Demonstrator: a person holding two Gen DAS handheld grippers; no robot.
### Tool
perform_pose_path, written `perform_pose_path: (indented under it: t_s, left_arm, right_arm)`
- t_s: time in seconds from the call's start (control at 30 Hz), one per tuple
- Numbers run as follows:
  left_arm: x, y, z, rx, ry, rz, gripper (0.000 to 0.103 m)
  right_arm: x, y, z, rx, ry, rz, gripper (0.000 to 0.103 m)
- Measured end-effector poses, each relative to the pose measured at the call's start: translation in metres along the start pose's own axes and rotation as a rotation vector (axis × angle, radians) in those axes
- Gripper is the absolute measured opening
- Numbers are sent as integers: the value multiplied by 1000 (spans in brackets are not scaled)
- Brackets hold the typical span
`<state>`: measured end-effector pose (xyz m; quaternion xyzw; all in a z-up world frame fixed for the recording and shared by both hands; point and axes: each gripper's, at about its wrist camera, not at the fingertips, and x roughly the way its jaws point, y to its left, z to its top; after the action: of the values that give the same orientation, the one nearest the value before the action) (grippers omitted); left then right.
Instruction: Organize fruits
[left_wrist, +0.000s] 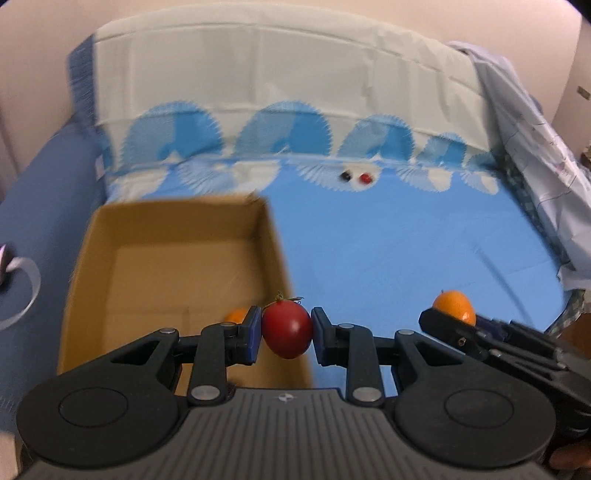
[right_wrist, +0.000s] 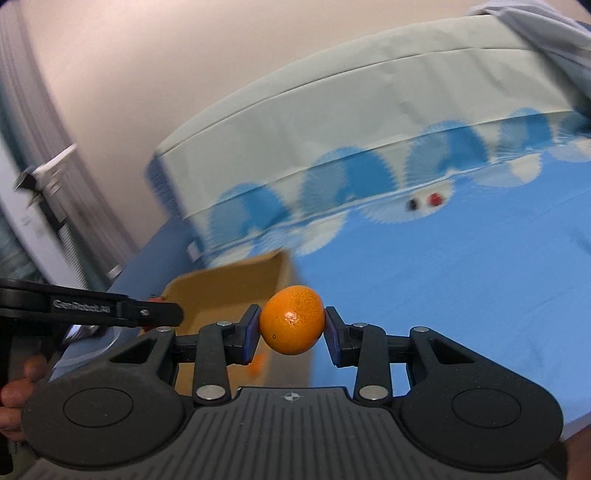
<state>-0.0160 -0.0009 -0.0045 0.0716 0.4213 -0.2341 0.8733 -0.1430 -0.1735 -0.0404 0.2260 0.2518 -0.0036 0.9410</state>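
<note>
My left gripper (left_wrist: 286, 328) is shut on a red tomato (left_wrist: 287, 328) with a green stem, held above the right wall of an open cardboard box (left_wrist: 177, 221). A small orange fruit (left_wrist: 235, 315) lies inside the box near its front. My right gripper (right_wrist: 291, 325) is shut on an orange tangerine (right_wrist: 291, 319), held above the blue sheet just right of the box (right_wrist: 236, 284). The tangerine also shows in the left wrist view (left_wrist: 454, 304), to the right of my left gripper. The left gripper shows in the right wrist view (right_wrist: 92, 308) at the left.
The box sits on a bed with a blue sheet (left_wrist: 406, 240). A small dark fruit (left_wrist: 346, 176) and a small red fruit (left_wrist: 365, 178) lie far back by the patterned pillow (left_wrist: 258, 92). A crumpled pale cloth (left_wrist: 535, 147) lies at the right.
</note>
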Motion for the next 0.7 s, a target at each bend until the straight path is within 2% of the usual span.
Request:
perform_pose_path:
  t_s: [0.23, 0.33, 0.53, 0.7]
  left_arm:
    - [-49, 46, -64, -75, 6, 74, 32]
    - [-66, 58, -85, -101, -4, 90, 32]
    - [-86, 74, -112, -157, -8, 87, 32]
    - [-94, 78, -117, -192, -23, 74, 32]
  right_arm:
    - [-12, 59, -41, -127, 69, 31, 38]
    - [-18, 72, -52, -137, 94, 29, 38]
    - [-30, 92, -58, -181, 67, 18, 38]
    - [-41, 105, -60, -225, 46, 14, 38]
